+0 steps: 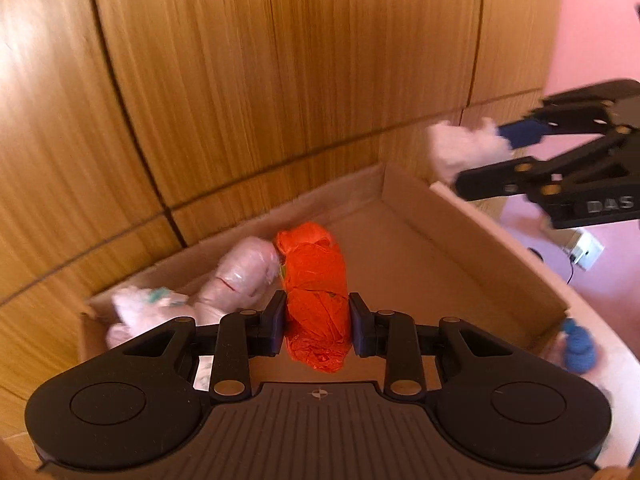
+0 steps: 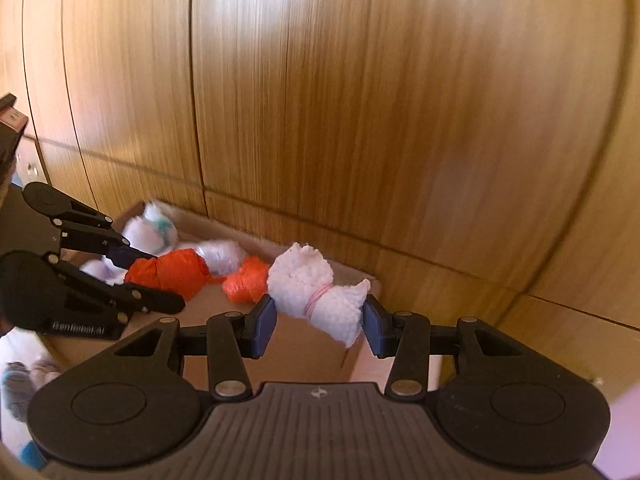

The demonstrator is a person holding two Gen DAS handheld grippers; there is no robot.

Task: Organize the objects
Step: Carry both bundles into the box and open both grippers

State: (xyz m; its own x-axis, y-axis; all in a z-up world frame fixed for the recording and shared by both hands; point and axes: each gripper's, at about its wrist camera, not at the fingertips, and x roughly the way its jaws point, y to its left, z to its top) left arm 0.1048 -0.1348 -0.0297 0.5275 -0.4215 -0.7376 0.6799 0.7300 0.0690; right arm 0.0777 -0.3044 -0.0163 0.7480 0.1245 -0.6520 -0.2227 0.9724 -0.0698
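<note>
Drop-off step – over the cardboard box [image 1: 472,216], left gripper [image 1: 318,320] is clamped on an orange bundle [image 1: 316,300] above its floor, right gripper [image 2: 320,320] on a white bundle [image 2: 316,296] by its rim – next, lower and release inside

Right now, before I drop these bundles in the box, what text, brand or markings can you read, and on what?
"DAS" on the black body of the right gripper, seen in the left wrist view; any further letters are cut off.
"GenRobot.AI", blurred and only probably that, on the body of the left gripper, seen in the right wrist view.
A reddish label at the left edge of the right wrist view is too small to read.
</note>
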